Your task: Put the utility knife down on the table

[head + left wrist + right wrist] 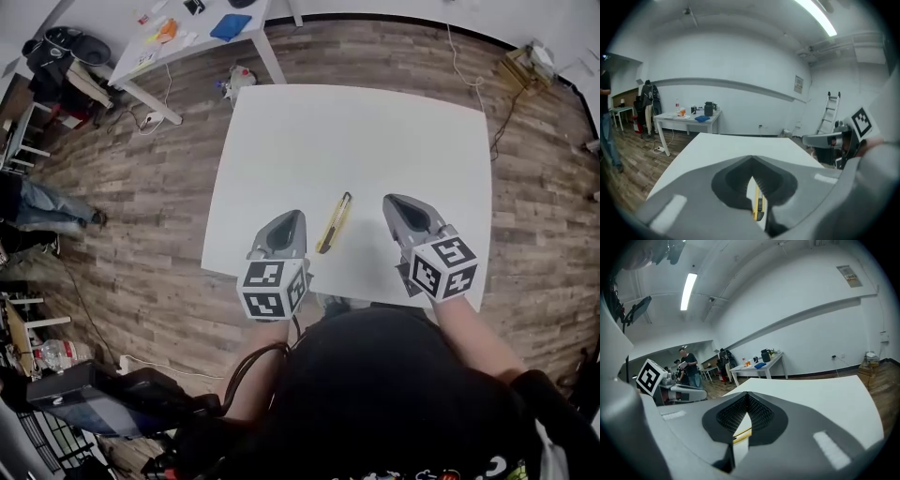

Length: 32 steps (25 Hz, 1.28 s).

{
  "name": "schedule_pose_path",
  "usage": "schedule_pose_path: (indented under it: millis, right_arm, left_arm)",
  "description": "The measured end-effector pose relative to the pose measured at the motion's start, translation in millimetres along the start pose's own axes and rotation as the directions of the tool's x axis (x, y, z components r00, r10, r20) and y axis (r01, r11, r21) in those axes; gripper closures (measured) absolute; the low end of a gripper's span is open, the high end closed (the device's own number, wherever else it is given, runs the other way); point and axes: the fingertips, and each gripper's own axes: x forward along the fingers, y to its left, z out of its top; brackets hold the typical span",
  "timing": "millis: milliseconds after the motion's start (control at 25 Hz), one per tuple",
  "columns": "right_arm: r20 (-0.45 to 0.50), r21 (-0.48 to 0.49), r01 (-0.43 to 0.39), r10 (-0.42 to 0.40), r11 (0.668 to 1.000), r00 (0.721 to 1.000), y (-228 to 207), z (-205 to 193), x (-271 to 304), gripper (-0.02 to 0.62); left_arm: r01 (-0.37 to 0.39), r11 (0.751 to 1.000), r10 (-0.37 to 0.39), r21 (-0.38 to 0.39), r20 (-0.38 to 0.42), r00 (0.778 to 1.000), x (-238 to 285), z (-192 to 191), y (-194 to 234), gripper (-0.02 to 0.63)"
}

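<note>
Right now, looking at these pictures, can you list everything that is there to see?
utility knife: one, yellow and black, lying on the big table between the two grippers, touched by neither
big table: one, white, centre of the room
side table: one, white, far left, holding a blue flat item and small clutter
ladder: one, pale metal, against the far wall
floor: wood planks, brown, all around
bystanders: a few, dark clothes, in the background
left hand-held gripper: one, grey, jaws together, empty
right hand-held gripper: one, grey, jaws together, empty
</note>
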Motion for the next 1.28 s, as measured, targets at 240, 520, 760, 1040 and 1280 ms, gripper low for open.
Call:
schedule_pose_path:
  millis: [240,520,760,1040,1280]
  right_arm:
    - [0.014,-0.081,-0.017,0.019,0.997,1.000,25,5,7,0.571]
    - [0.032,-0.095,0.000,0.003,0.996,0.999,25,14,10,0.572]
    - [0.037,-0.084,0.022,-0.019,0.996,0.999,16,12,4,0.571]
    - [0.037,-0.076,0.031,-0.028,0.997,0.999,11,13,2,0.571]
    - [0.038,-0.073,0.032,-0.029,0.997,0.999,6,13,2,0.572]
  left_arm:
    - [-0.017,0.998,0.030,-0.060,0.232,0.972,-45,42,18,0.604]
    - [-0.019,0.998,0.032,-0.060,0.207,0.978,-41,37,26,0.605]
    - [0.006,0.999,0.005,-0.050,0.201,0.980,-31,36,19,0.606]
    - [0.019,0.999,-0.009,-0.048,0.192,0.981,-24,41,16,0.606]
    - [0.018,0.998,-0.008,-0.053,0.182,0.983,-19,38,15,0.606]
